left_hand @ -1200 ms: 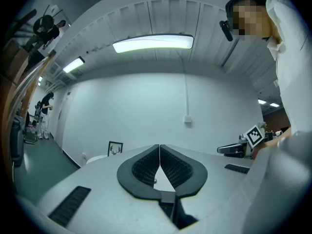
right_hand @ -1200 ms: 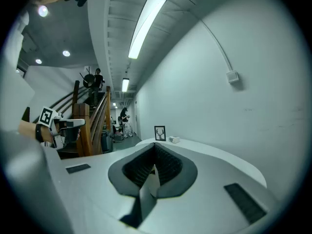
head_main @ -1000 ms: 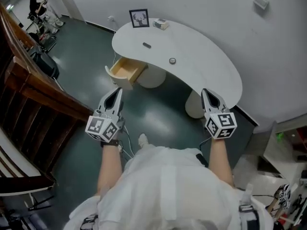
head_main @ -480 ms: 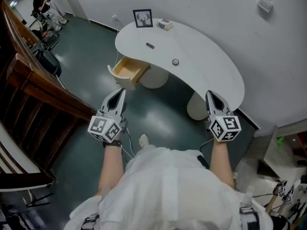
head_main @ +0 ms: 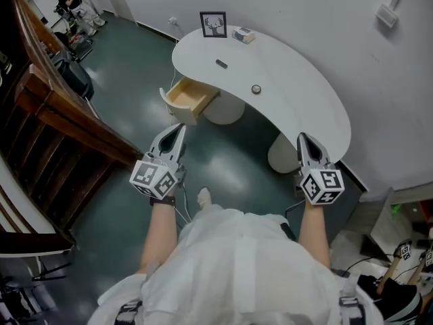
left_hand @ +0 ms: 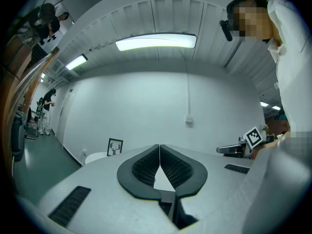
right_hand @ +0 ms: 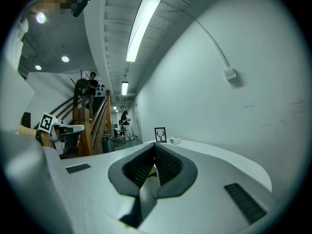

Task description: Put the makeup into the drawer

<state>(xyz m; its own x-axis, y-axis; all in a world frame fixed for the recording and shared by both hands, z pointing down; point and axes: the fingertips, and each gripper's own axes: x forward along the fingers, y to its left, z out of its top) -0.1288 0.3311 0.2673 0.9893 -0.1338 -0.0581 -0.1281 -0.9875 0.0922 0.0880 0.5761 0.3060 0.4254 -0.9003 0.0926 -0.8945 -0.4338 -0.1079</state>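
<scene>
Approach step: left gripper (head_main: 180,127) and right gripper (head_main: 303,138) are both closed, empty, well short of the tabletop (head_main: 304,100). Makeup (head_main: 221,63) lies there, behind the open drawer (head_main: 190,95). Next move, likely: step closer, open a gripper, grasp it.

On the desk (head_main: 304,93) a picture frame (head_main: 213,24) stood at the far left edge, a small box (head_main: 243,35) just right of it, a flat item (head_main: 221,63) nearer the front edge above the drawer (head_main: 191,97), a round item (head_main: 256,89) further right.
</scene>
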